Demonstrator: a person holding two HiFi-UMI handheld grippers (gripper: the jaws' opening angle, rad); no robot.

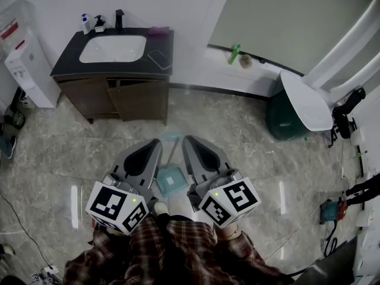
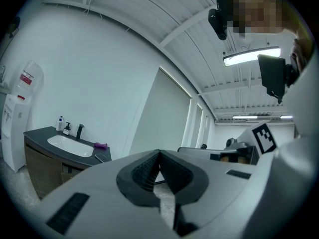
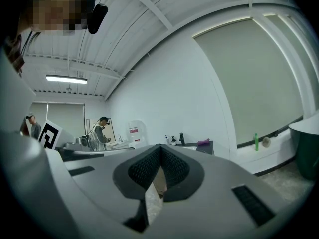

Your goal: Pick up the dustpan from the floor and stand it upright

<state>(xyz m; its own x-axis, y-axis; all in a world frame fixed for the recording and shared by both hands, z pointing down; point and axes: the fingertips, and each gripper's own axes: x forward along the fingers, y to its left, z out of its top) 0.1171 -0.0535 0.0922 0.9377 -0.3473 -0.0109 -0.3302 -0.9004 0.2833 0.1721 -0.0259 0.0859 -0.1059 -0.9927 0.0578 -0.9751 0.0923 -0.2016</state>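
Pale-blue plastic dustpan (image 1: 172, 181) is seen flat below, between the grey left gripper (image 1: 157, 142) and right gripper (image 1: 185, 139) — both closed, empty — handle aimed at the dark sink cabinet (image 1: 136, 100).

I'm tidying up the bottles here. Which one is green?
The bottle on the low ledge, alone; the other two stand on the sink counter, a white one and a dark one.
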